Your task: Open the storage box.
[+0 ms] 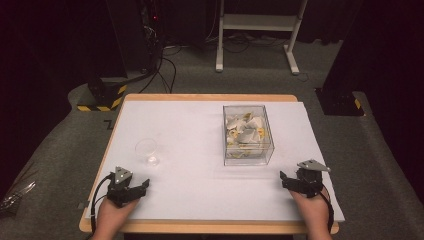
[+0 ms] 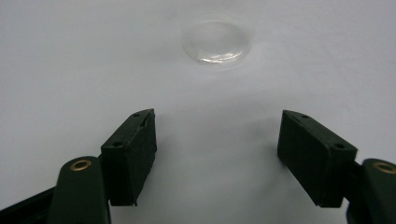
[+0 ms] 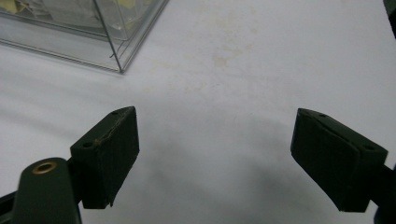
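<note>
A small clear glass cup (image 1: 147, 151) stands on the white table cover, left of the middle. Just behind it toward the front edge rests my left gripper (image 1: 141, 186), open and empty; the left gripper view has the cup (image 2: 215, 41) ahead of the spread jaws (image 2: 217, 154). A clear plastic box (image 1: 247, 134) with several white and yellow packets stands right of centre. My right gripper (image 1: 285, 180) lies open near the front right, and a corner of the box (image 3: 88, 28) sits up and left of its jaws (image 3: 215, 154).
The white cover (image 1: 200, 125) lies on a wooden table (image 1: 210, 97). Dark floor surrounds it, with cables, a white desk frame (image 1: 257, 30) at the back and black stands with yellow-black stripes (image 1: 102, 97) at the left.
</note>
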Action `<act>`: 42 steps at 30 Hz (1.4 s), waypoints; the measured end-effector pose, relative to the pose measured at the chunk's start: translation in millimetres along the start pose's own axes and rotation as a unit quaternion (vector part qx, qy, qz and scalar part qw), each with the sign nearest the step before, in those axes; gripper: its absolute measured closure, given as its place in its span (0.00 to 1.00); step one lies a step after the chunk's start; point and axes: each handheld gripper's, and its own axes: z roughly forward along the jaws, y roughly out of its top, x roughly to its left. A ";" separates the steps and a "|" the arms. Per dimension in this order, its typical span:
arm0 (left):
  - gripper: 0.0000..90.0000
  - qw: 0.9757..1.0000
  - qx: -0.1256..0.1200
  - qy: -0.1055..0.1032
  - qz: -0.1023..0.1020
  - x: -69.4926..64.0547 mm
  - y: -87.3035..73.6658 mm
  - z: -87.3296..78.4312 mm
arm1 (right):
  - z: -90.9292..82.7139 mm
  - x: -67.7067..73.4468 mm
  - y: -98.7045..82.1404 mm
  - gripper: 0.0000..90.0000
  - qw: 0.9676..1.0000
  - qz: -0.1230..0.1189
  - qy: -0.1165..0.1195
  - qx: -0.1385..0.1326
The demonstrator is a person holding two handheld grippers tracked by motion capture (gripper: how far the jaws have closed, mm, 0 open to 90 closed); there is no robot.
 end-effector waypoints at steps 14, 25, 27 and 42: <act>0.32 1.000 0.001 0.000 0.001 0.0 0.1 0.0 | -5.8 11.3 -0.4 0.19 1.000 -0.016 0.006 -0.018; 0.32 1.000 0.001 -0.001 0.001 0.1 0.1 0.0 | -10.5 21.2 1.1 0.19 1.000 -0.010 0.013 -0.027; 0.32 1.000 0.001 -0.001 0.001 0.2 0.1 0.0 | -11.1 23.1 1.5 0.19 0.999 -0.011 0.015 -0.027; 0.32 1.000 0.000 0.000 0.000 -0.2 -0.1 -0.1 | -11.9 38.1 2.3 0.19 0.999 -0.024 0.025 -0.032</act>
